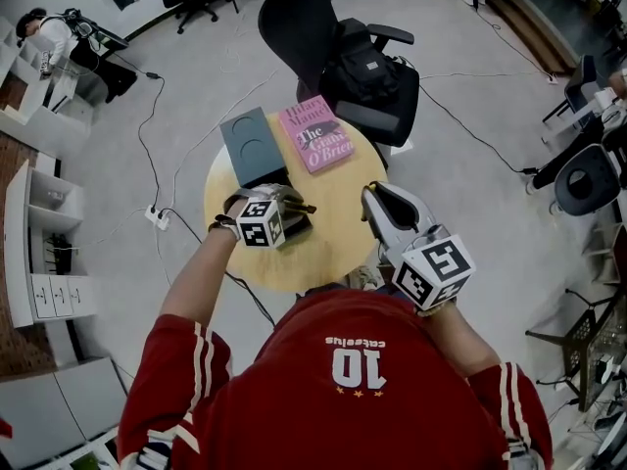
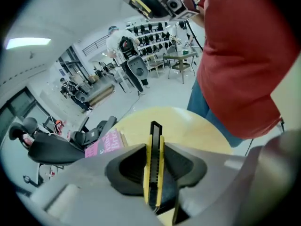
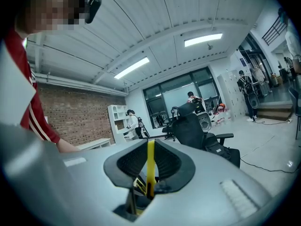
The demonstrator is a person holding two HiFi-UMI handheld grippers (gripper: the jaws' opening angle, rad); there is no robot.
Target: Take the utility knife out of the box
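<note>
Tools both grip something. My left tool [image 2: 154, 149] pinches the yellow-and-black utility knife [image 2: 155, 131] edge-on between its pads, over the round desk [image 2: 197, 126]. That puts the knife outside the grey box [image 1: 250, 145], which lies on the desk beside a pink book [image 1: 315, 133]. My right tool [image 3: 150, 147] is pressed onto a thin yellow strip [image 3: 150, 166]; I can't tell what it belongs to.

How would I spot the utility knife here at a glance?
Find the round pale wooden table, then the left gripper above it. Pinched between its jaws is the yellow-and-black utility knife, a slim bar, unlike the flat grey box and pink book lying nearby.
</note>
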